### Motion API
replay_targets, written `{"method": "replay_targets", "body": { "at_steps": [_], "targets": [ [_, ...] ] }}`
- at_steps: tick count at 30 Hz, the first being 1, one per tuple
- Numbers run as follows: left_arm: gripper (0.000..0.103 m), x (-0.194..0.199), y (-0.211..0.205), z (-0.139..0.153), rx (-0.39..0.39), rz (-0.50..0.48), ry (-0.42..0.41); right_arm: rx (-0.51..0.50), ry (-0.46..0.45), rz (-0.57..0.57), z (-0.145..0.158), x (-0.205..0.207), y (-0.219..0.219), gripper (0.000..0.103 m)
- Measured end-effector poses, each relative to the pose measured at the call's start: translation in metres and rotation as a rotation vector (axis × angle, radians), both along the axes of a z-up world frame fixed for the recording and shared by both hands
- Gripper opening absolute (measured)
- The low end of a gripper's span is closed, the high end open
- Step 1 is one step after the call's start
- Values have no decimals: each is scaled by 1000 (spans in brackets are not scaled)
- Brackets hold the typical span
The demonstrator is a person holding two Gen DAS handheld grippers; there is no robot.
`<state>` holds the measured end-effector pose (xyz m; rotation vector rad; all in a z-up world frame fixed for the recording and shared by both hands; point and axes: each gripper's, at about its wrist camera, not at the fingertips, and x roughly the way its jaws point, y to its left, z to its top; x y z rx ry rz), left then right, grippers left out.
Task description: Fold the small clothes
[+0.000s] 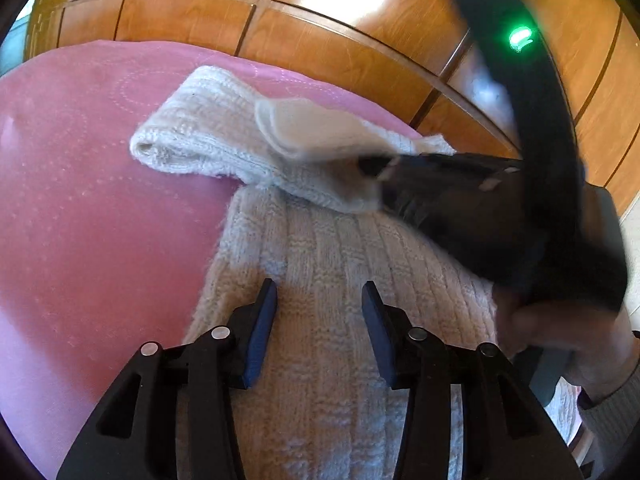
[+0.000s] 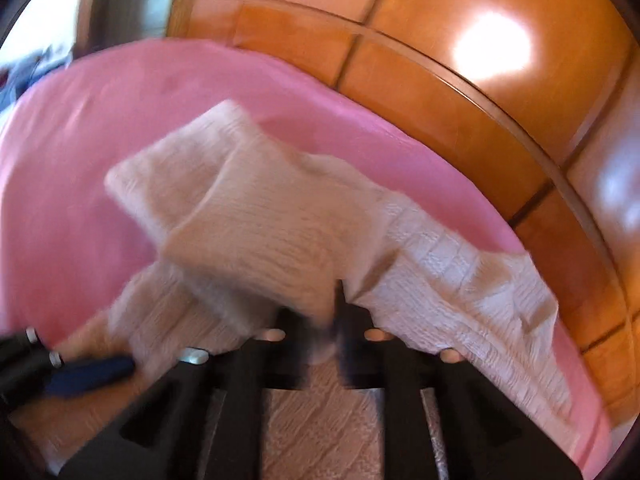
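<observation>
One sweater (image 1: 320,264); right tongs (image 2: 338,300) pinch sleeve (image 1: 224,136), left tongs (image 1: 319,292) agape.

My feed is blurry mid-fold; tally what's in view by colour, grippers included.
Cream: 1, knit sweater
Pink: 1, bed cover
Black: 2, left gripper and right gripper
Total: 4

The cream cable-knit sweater (image 1: 320,264) lies on a pink cover (image 1: 80,200) that seems faintly dotted with circles; the panelled wood (image 1: 192,20) behind is glossy orange-brown.
</observation>
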<state>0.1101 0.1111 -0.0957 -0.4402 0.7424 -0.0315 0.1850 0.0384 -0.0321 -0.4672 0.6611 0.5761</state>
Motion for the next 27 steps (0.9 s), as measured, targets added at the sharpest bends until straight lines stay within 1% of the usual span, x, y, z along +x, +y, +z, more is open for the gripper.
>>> {"method": "replay_targets", "body": {
  "at_steps": [2, 4, 5, 6, 8, 10, 12, 14, 15, 16, 17, 18, 19, 21, 23, 26, 27],
  "targets": [
    [43, -1, -1, -1, 7, -1, -5, 138, 38, -74, 18, 6, -30, 6],
    [46, -1, -2, -1, 11, -4, -8, 334, 105, -174, 36, 13, -81, 6],
    [47, -2, -3, -1, 14, -7, -8, 386, 119, -209, 41, 15, -99, 6],
    [47, -2, -4, -1, 18, -9, -8, 466, 144, -260, 44, 18, -128, 6],
    [47, -1, -5, -1, 25, -9, -4, 575, 187, -345, 43, 23, -175, 6],
    [47, -3, -7, 0, 31, -9, 1, 659, 245, -455, 28, 29, -224, 6],
    [47, -2, -9, 1, 49, -10, 9, 723, 327, -558, 0, 34, -265, 6],
    [47, 0, -12, 2, 72, -12, 18, 769, 390, -607, -23, 34, -291, 6],
    [47, 0, -14, 3, 86, -13, 25, 786, 413, -622, -33, 32, -300, 9],
    [47, 1, -16, 4, 96, -14, 32, 800, 427, -630, -40, 32, -308, 13],
    [47, 3, -18, 6, 109, -15, 45, 818, 432, -634, -44, 29, -314, 25],
    [47, 3, -19, 7, 116, -16, 53, 851, 434, -614, -45, 26, -319, 31],
    [47, 5, -20, 11, 122, -16, 63, 854, 424, -606, -43, 26, -319, 36],
    [47, 7, -20, 17, 118, -23, 71, 841, 391, -590, -37, 22, -318, 54],
    [47, 9, -21, 22, 111, -36, 71, 841, 371, -595, -32, 23, -320, 57],
    [47, 15, -21, 35, 89, -46, 44, 868, 359, -637, -30, 25, -331, 57],
    [47, 19, -20, 39, 83, -49, 35, 874, 357, -656, -29, 25, -336, 54]
  ]
}}
